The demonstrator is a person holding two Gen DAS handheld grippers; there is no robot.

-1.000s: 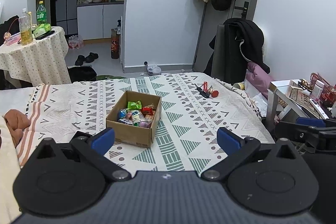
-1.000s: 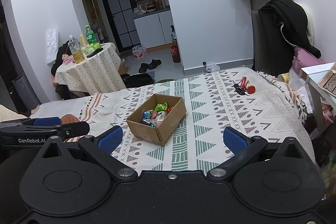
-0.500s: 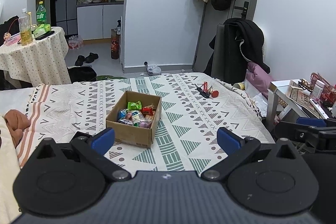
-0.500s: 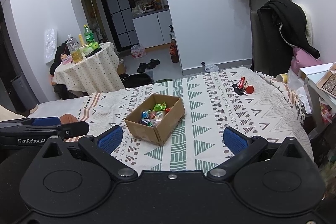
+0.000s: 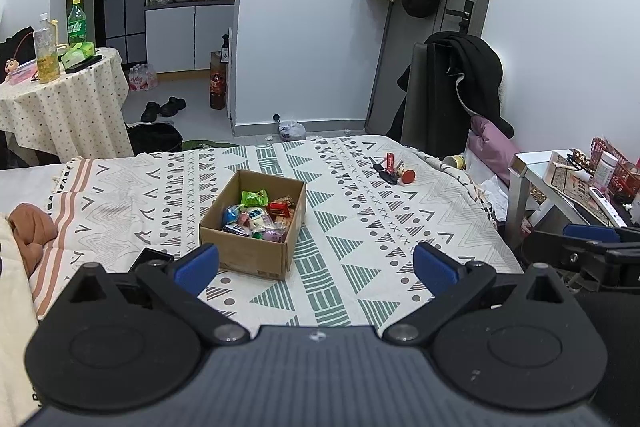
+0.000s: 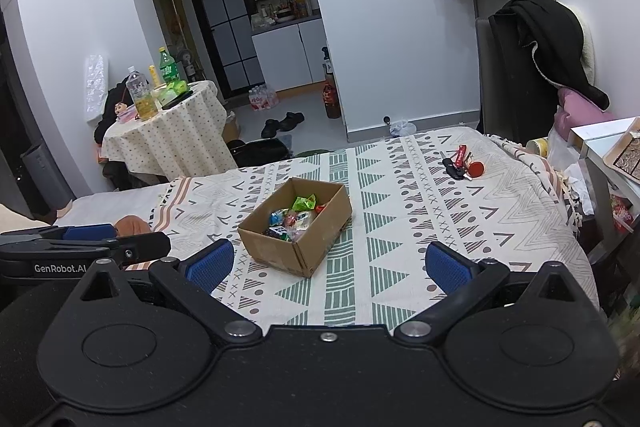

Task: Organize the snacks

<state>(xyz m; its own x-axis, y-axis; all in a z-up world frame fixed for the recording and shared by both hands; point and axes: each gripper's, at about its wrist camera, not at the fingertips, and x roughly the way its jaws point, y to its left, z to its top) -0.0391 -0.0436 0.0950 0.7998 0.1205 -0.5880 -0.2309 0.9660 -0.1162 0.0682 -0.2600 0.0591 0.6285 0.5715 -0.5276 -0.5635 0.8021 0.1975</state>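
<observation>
Snacks [image 5: 260,217] all sit inside the cardboard box [image 5: 250,253] mid-bed, none loose on the blanket [image 5: 360,227]. Both grippers, left [image 5: 316,263] & right [image 6: 330,265], hang back w/ jaws wide, empty, prob. just facing the box.

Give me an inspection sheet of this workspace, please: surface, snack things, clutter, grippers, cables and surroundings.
Surface: bed with patterned blanket, mostly bare.
Job's things: open cardboard box mid-blanket, upright; wrapped snacks lie loose inside, including a green packet.
Clutter: keys with red tags lie apart from the box, toward the far right corner; an orange-brown cloth lies at the left edge.
Grippers: left gripper and right gripper both open, empty, short of the box.
Cables: nothing seen.
Surroundings: round table with bottles, chair draped with a black coat, side table beside the bed, shoes on the floor.
</observation>
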